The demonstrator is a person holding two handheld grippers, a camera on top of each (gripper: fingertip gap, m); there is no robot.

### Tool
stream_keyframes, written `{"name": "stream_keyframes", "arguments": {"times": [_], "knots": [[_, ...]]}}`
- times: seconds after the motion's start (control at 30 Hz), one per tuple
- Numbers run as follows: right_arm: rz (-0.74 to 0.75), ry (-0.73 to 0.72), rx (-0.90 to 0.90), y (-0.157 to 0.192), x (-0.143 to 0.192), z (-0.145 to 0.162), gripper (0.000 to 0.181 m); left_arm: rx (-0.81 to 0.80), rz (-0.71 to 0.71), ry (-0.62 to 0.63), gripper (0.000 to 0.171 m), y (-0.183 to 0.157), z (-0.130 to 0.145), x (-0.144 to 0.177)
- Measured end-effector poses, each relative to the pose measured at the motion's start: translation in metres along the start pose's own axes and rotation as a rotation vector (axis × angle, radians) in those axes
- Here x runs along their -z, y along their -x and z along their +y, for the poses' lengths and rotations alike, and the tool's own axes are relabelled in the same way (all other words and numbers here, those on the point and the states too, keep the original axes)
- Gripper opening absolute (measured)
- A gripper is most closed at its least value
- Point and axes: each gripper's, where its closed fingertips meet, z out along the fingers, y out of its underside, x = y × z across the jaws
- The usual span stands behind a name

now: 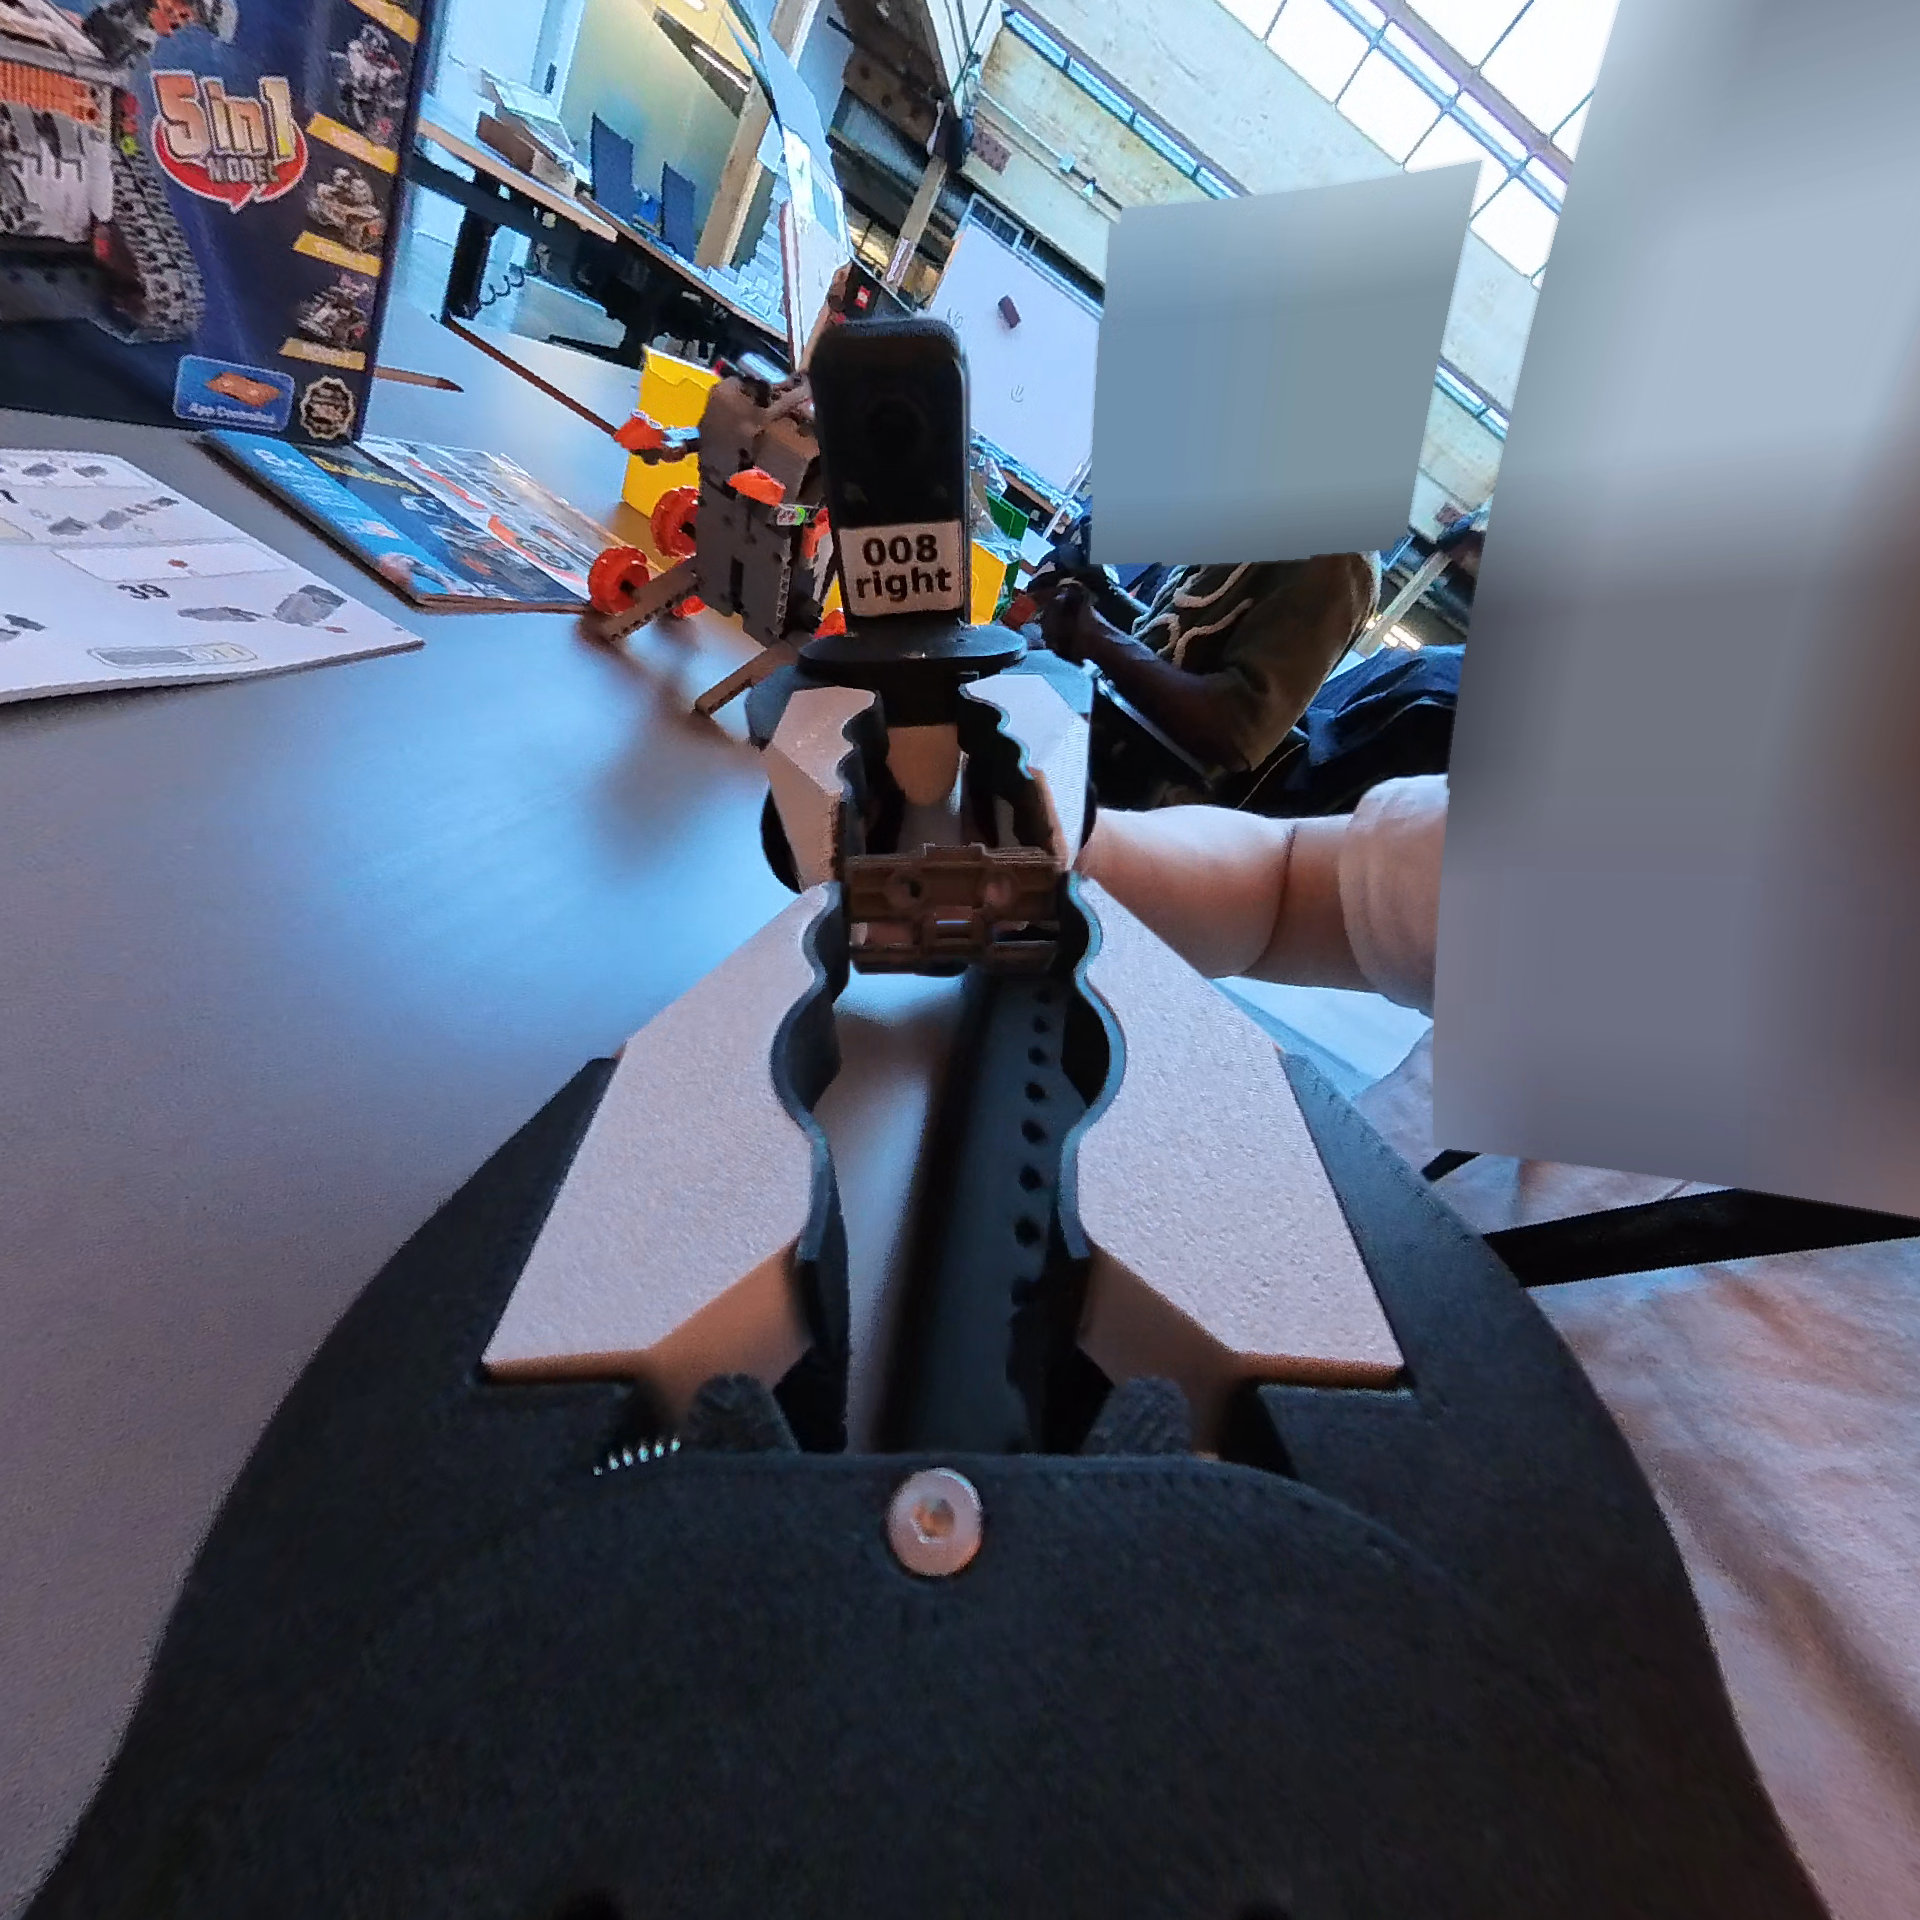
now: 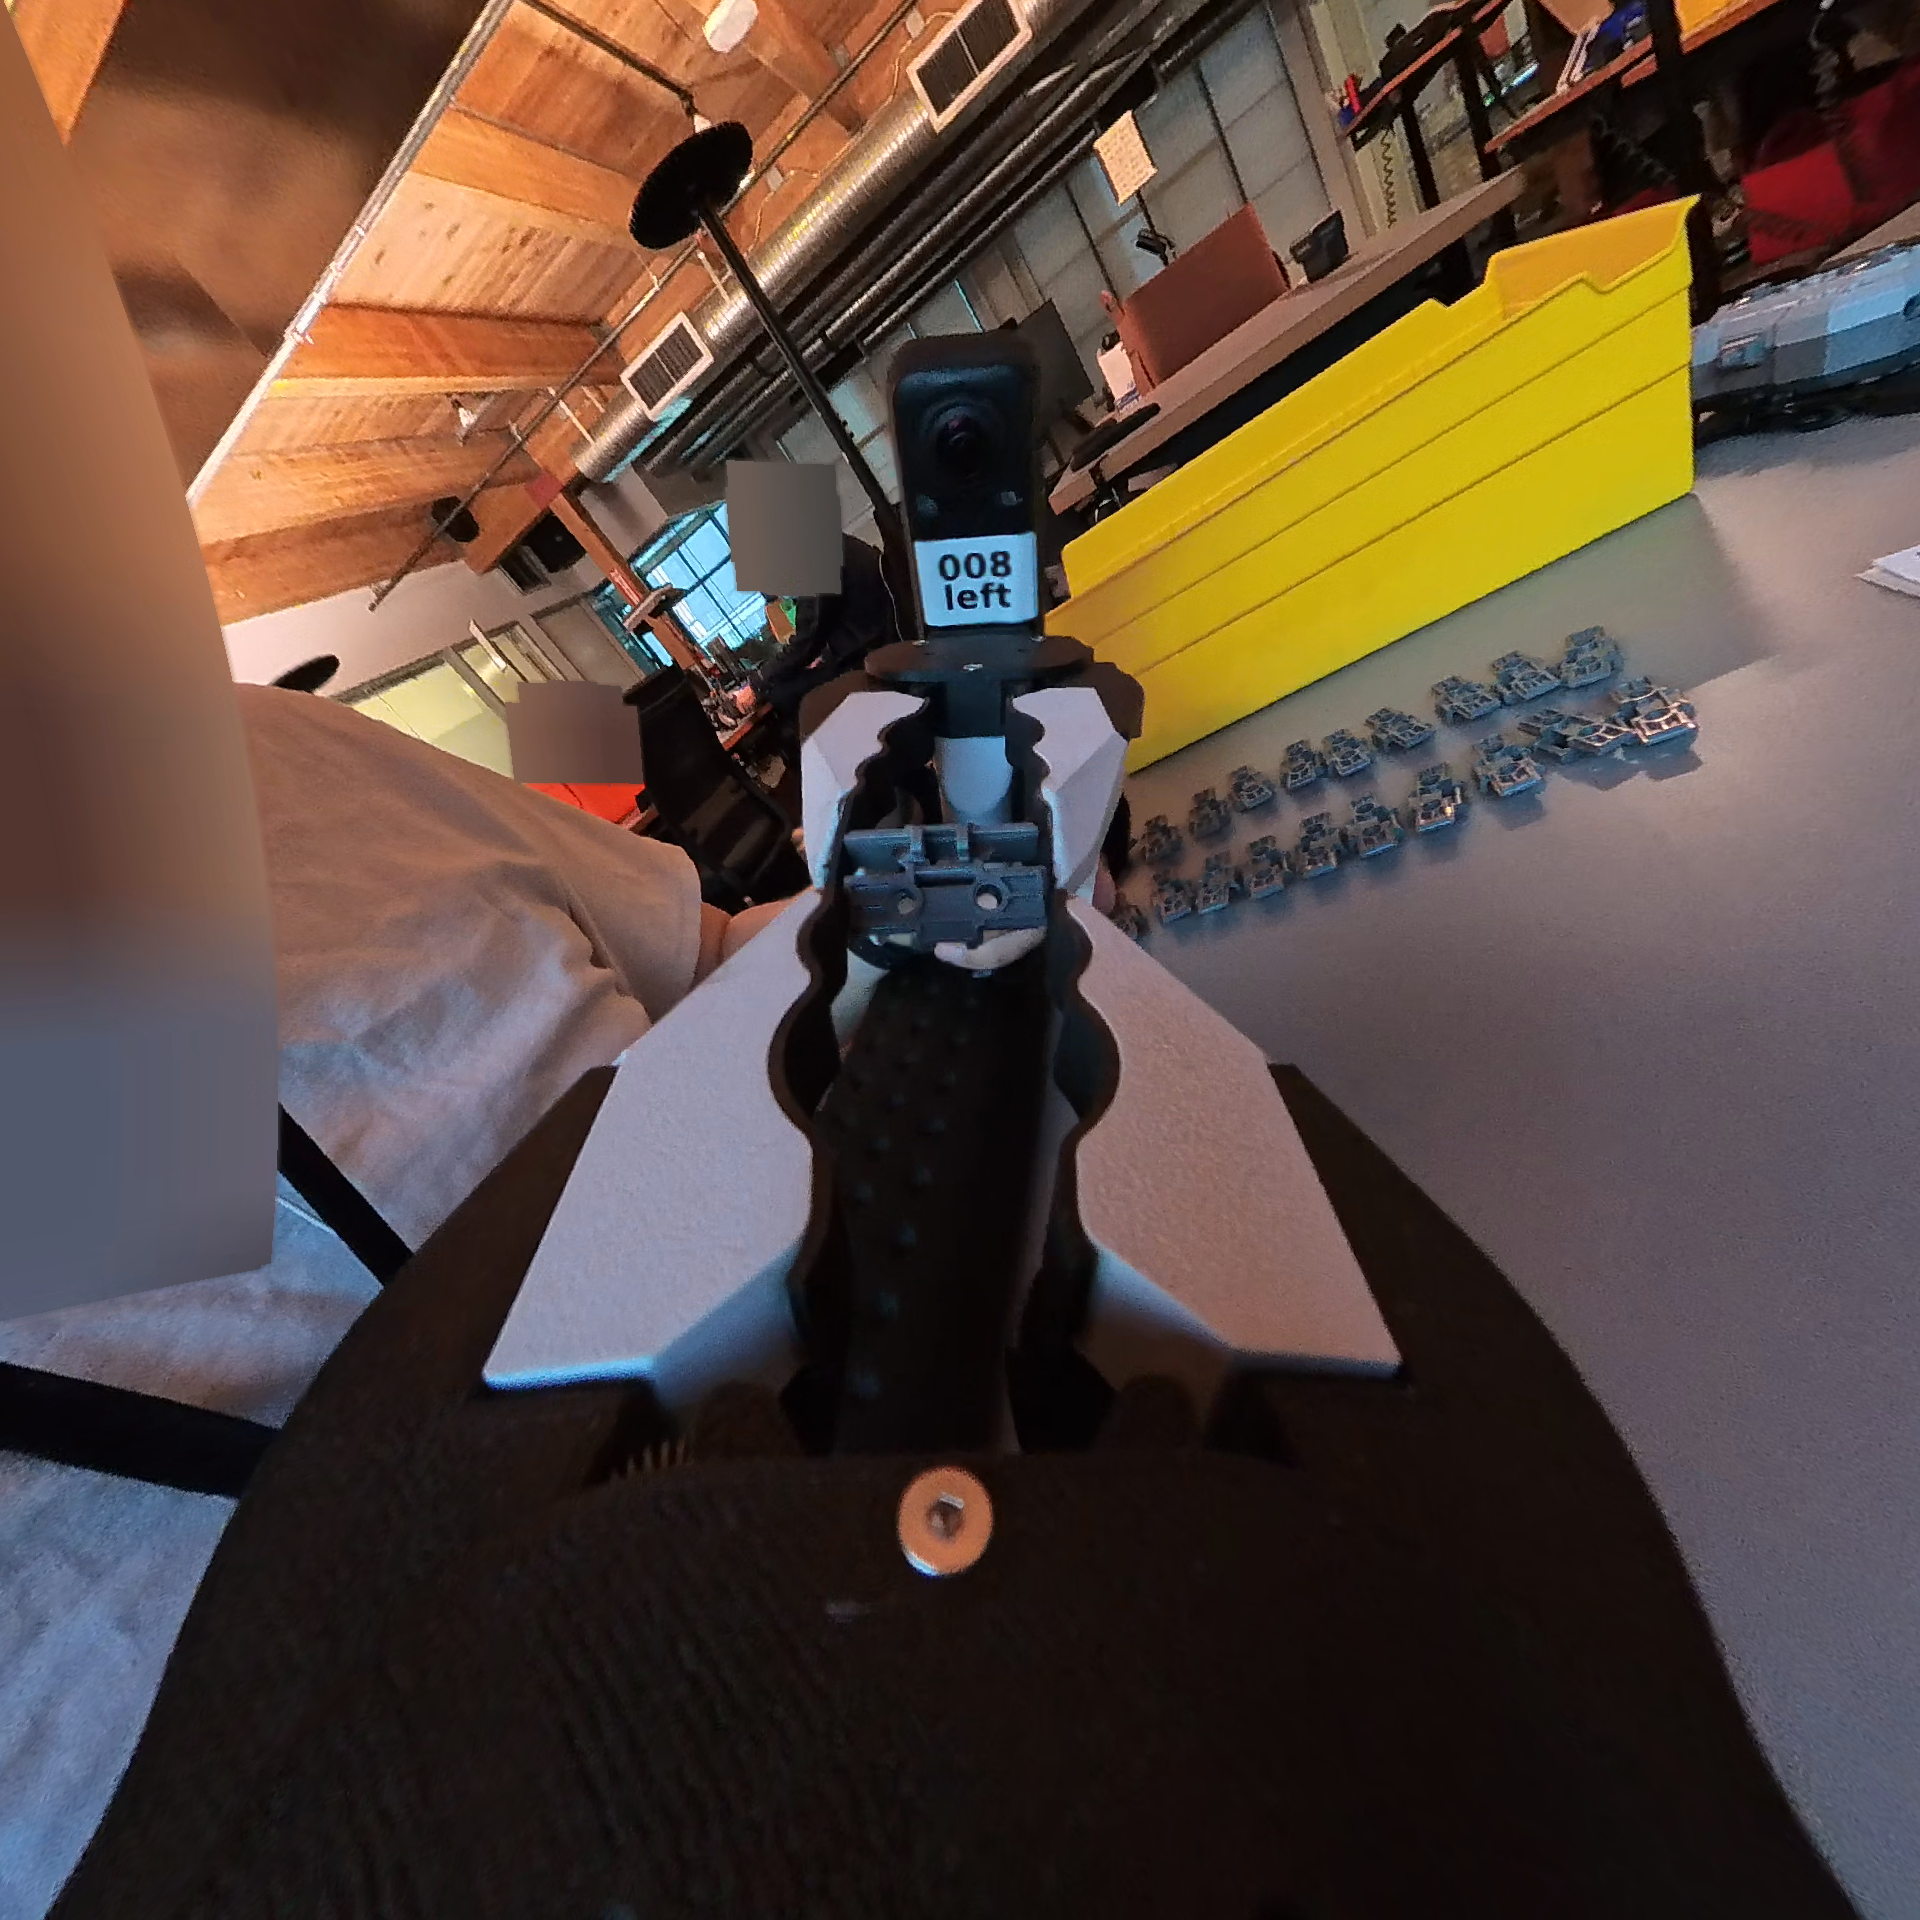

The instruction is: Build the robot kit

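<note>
My two grippers face each other tip to tip above a dark table (image 1: 312, 935). In the left wrist view my left gripper (image 1: 948, 940) is shut on a small grey track link (image 1: 951, 914). My right gripper (image 1: 940, 821) comes from the far side, its camera mast above it, and meets the same spot. In the right wrist view my right gripper (image 2: 940, 920) is shut on a grey track link (image 2: 940, 894). My left gripper (image 2: 940, 816) holds a second link (image 2: 935, 842) pressed against it. A hand (image 1: 1195, 883) grips the right tool.
A toy box (image 1: 208, 208), an open instruction sheet (image 1: 156, 582), a booklet (image 1: 447, 520) and a part-built grey model with orange wheels (image 1: 727, 509) stand at the far left. A yellow bin (image 2: 1403, 499) and rows of grey track links (image 2: 1403, 790) lie on the right. Only a small space, under 4 cm, lies between the two pairs of fingers.
</note>
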Motion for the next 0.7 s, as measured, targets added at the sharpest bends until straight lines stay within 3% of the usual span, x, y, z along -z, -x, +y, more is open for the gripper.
{"name": "stream_keyframes", "arguments": {"times": [0.37, 0.7], "knots": [[0.064, -0.037, -0.027, -0.014, -0.001, -0.001, 0.035, 0.075, -0.01, 0.019, 0.038, 0.009, 0.003, 0.0], [0.013, -0.027, -0.024, -0.008, 0.0, -0.001, 0.036, 0.094, 0.009, 0.015, 0.038, 0.008, 0.002, 0.002]]}}
